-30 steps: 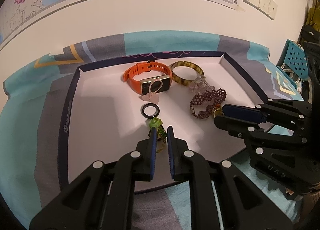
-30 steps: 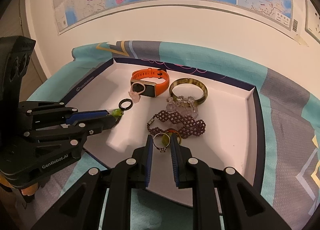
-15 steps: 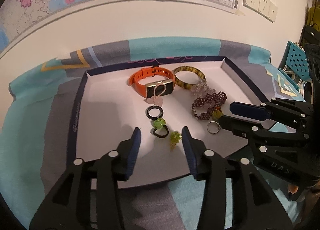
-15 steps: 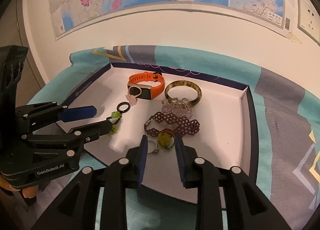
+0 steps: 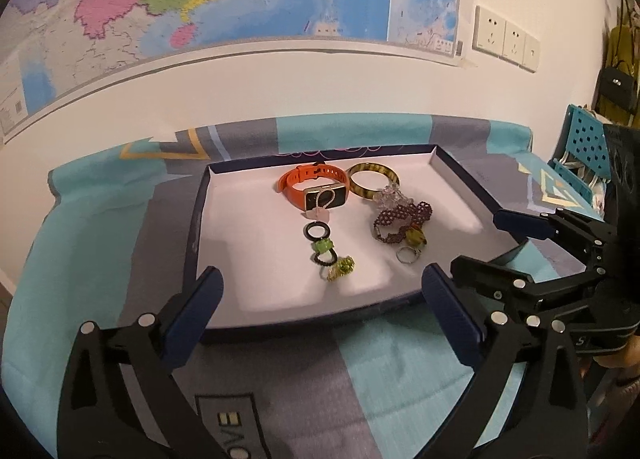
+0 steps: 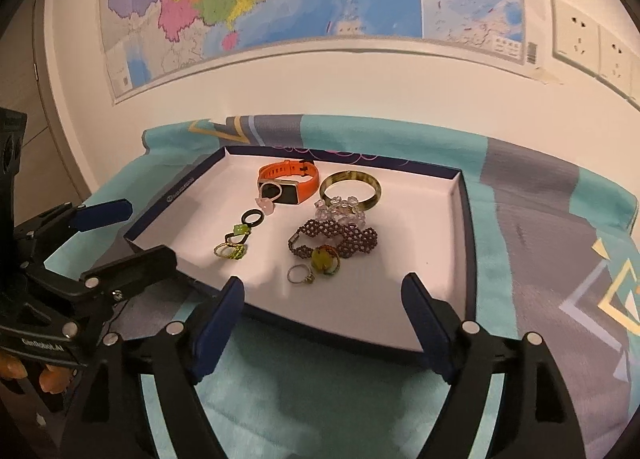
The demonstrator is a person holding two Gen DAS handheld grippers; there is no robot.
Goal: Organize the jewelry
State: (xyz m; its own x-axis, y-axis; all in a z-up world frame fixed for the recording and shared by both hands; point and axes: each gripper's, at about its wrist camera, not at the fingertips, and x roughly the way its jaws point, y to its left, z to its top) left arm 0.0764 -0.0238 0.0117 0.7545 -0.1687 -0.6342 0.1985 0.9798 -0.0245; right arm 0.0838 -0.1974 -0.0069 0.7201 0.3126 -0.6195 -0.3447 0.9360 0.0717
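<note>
Both grippers, left and right, have just been opening and stand spread, empty. All jewelry lies in the tray mid-frame; the silver ring sits nearest the right gripper, just above it.

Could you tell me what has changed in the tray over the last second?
Both hand-held grippers have just been opening and have drawn back from the tray. The left hand-held gripper let go of the green bead ring; the right hand-held gripper let go of the silver ring. Nothing is between either pair of jaws now. The orange watch and bangle stayed put.
</note>
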